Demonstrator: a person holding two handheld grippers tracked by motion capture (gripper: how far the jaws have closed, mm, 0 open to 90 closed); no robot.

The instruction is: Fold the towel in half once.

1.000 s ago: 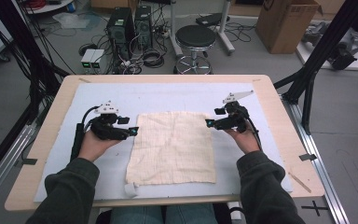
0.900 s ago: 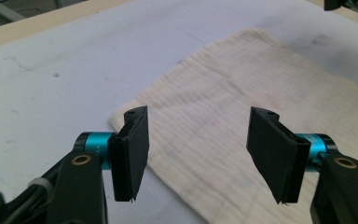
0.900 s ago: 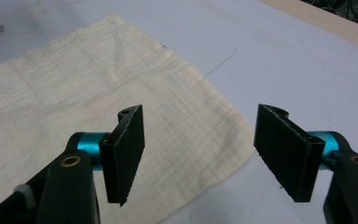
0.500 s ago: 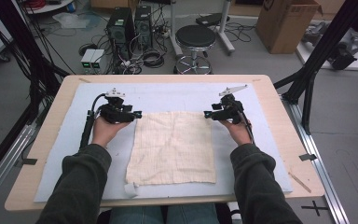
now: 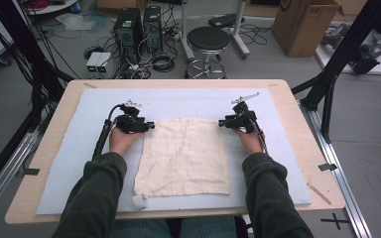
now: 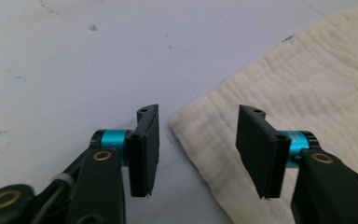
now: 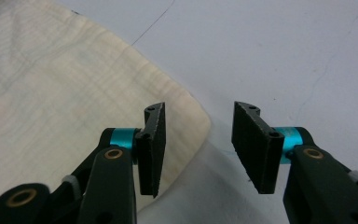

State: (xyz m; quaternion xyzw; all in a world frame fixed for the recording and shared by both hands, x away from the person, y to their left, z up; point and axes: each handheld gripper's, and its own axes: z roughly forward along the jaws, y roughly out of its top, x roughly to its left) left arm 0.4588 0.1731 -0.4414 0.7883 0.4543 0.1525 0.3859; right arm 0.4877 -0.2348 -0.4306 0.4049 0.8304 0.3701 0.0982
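The left gripper has its two black jaws apart, straddling the far left corner of the cream, square, crinkle-weave cloth; nothing is clamped. The right gripper likewise has its jaws apart, set over the cloth's rounded far right corner. In the high view the cloth lies flat at the centre of the pale blue-grey mat on the light wooden table, with each gripper at one far corner.

Judged step: approach to a two-corner grasp, probably for a fold. The next move calls for lowering both grippers so one jaw slides under each corner, then closing.
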